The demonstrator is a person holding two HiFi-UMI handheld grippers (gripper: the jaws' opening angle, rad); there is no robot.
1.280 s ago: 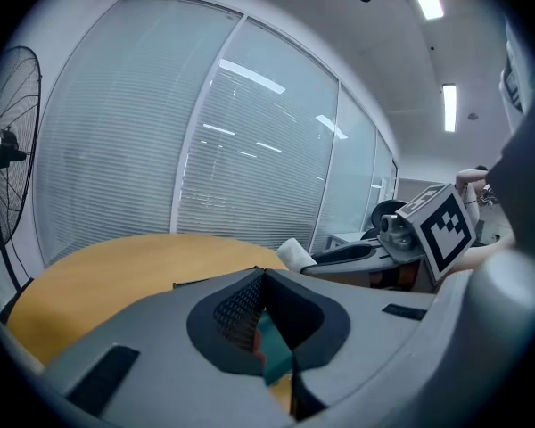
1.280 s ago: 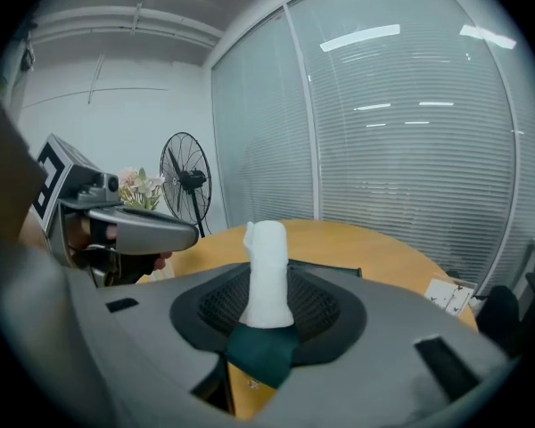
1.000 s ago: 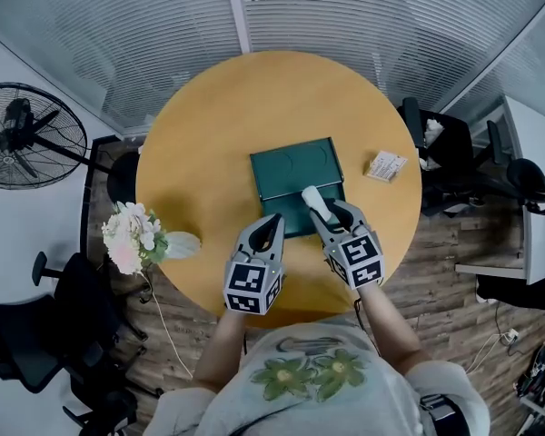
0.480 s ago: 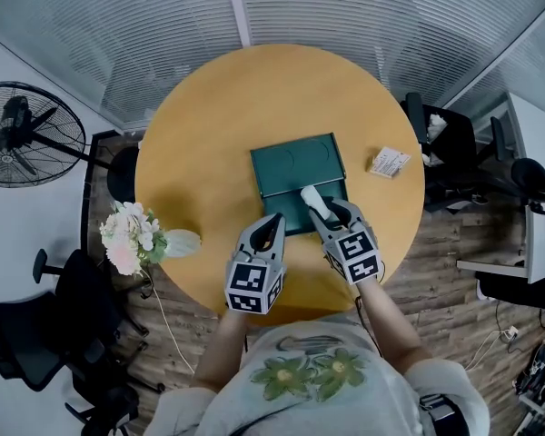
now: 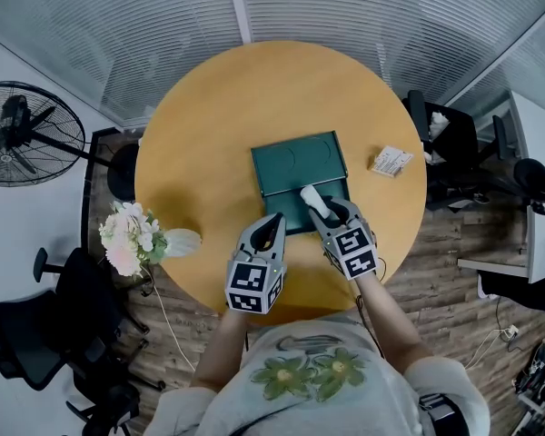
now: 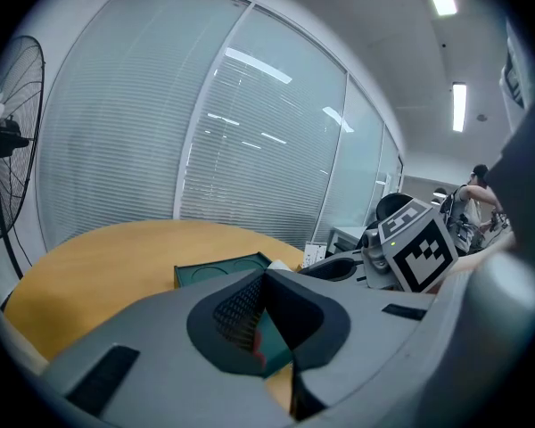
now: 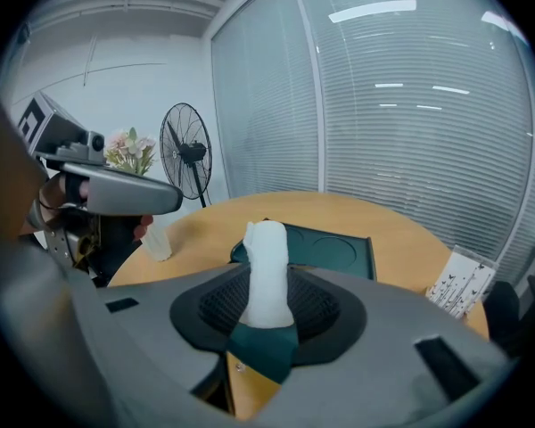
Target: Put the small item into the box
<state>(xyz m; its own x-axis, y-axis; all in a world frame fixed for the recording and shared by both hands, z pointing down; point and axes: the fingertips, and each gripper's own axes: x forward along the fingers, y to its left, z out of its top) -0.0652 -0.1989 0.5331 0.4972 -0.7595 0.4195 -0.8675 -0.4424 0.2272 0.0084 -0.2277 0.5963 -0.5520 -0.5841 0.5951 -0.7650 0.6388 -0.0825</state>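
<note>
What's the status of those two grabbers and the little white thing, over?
Right gripper: jaws shut on small white item, held over green box, near edge. Left gripper: jaws shut, empty, alongside. Nothing in the way.

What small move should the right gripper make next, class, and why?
Probably lower the right gripper a little toward the green box: its jaws grip the white item, which hangs over the box's near end, not yet inside.
</note>
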